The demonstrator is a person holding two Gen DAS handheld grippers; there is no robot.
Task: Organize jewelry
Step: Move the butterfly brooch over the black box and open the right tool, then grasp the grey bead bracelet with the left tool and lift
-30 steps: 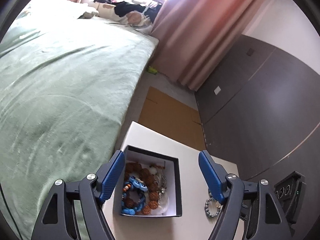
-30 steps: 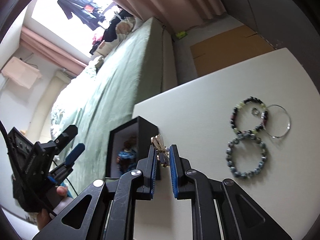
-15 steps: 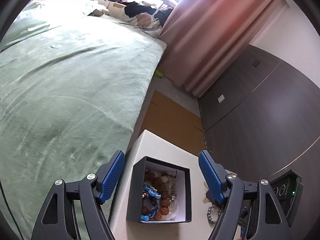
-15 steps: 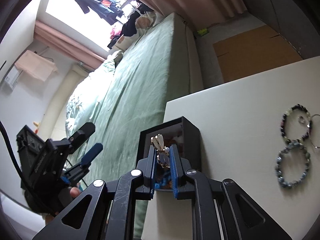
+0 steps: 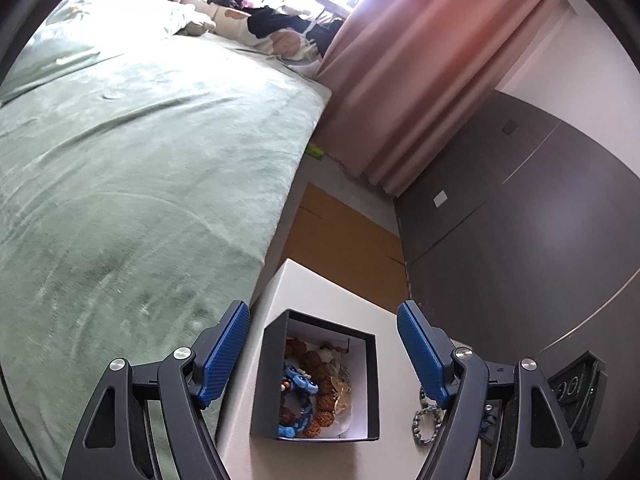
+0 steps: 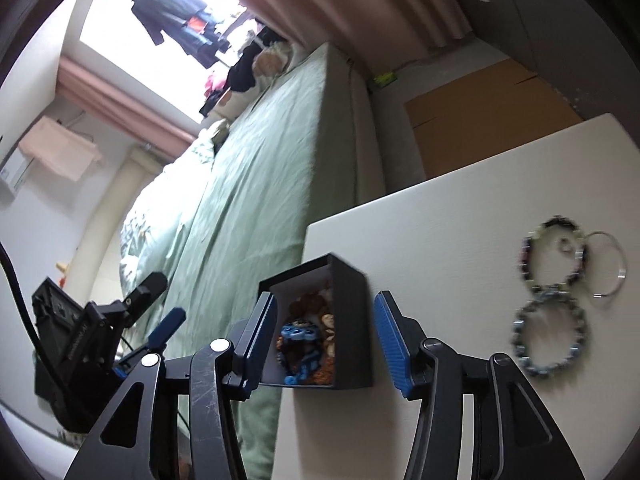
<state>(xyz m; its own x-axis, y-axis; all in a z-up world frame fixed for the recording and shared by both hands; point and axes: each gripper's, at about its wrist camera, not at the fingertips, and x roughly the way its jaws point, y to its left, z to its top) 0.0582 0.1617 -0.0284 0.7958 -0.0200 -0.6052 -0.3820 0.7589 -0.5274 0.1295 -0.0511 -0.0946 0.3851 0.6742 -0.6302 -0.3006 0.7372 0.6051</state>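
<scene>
While my right gripper (image 6: 326,338) opens empty above the black box (image 6: 347,312), my left gripper (image 5: 323,354) hovers spread beside it.

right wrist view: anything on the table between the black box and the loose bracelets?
Nothing. In the right wrist view, bare white tabletop separates the square black jewelry box from the grey beaded bracelet. The right gripper is opening, empty.
</scene>
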